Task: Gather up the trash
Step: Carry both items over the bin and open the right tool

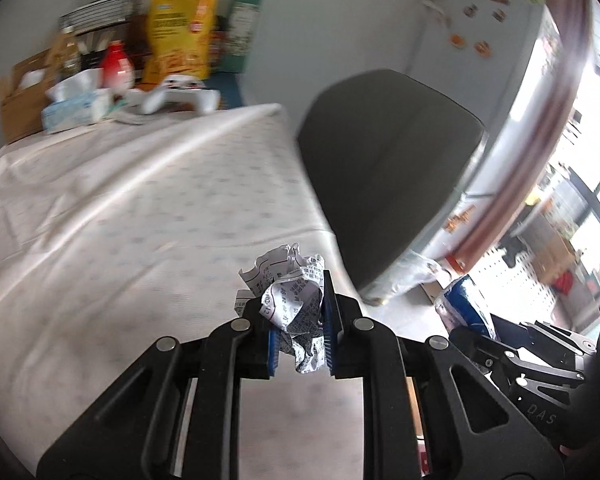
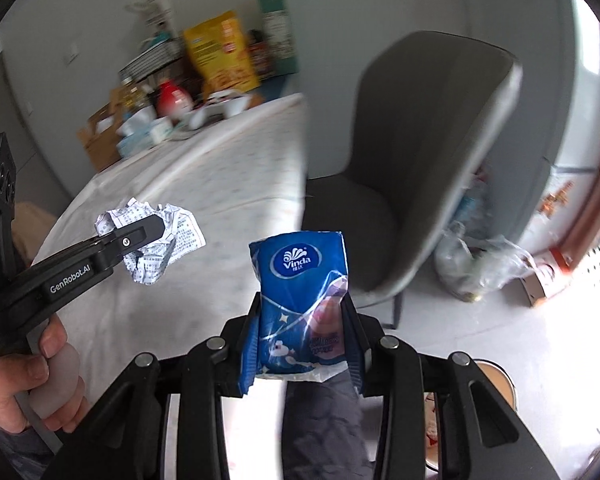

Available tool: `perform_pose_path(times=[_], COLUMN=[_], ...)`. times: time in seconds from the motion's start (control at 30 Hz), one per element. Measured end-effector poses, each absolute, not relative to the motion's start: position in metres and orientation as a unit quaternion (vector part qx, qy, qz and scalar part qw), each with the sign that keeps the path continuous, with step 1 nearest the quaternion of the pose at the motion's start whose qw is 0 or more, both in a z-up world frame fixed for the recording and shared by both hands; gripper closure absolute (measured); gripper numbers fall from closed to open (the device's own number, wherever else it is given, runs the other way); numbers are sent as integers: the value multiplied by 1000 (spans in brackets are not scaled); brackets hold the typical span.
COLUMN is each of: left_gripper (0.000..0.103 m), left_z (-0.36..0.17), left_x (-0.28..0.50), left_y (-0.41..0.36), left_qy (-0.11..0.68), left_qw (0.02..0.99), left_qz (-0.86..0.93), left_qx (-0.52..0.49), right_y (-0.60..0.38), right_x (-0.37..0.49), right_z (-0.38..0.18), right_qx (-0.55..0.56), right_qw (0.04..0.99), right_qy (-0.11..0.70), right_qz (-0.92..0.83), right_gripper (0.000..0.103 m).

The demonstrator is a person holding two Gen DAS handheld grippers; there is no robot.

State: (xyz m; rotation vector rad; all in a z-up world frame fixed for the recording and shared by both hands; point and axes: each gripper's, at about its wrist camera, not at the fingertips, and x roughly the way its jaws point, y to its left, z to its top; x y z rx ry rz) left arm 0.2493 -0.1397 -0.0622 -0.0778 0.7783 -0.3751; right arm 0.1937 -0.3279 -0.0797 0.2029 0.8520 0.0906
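Tissue pack (image 2: pixel 302 304): gripped in the right gripper (image 2: pixel 303 344), above the table edge; soft, slick wrapper, best squeezed mid-body.
Paper ball (image 1: pixel 296 300): pinched by the left gripper (image 1: pixel 300 340) over the table (image 1: pixel 120 200); light, crushable, grab anywhere.

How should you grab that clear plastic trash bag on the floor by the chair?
Probably best by the bunched, crumpled top of the clear plastic bag, coming down from above. It sits slumped on the floor beside the grey chair, so its gathered film offers a thin fold to pinch. Both grippers are full now: left gripper, right gripper.
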Motion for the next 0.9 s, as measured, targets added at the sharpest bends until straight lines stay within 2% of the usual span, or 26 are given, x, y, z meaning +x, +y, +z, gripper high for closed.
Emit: perform_pose_path(times=[0.57,0.9], left_gripper=[85,85], left_z=[-86,-104], left_x=[235,224], left_y=[-294,-358], left_qy=[409,425], left_qw=[863,838], left_qz=[-294,-336], left_qx=[37,67], right_y=[-465,-524], right_x=[137,99], right_z=[-111,-133], right_qx=[170,197], right_qw=[891,876], right_qy=[412,418], right_qz=[-83,-136], right_gripper=[67,67])
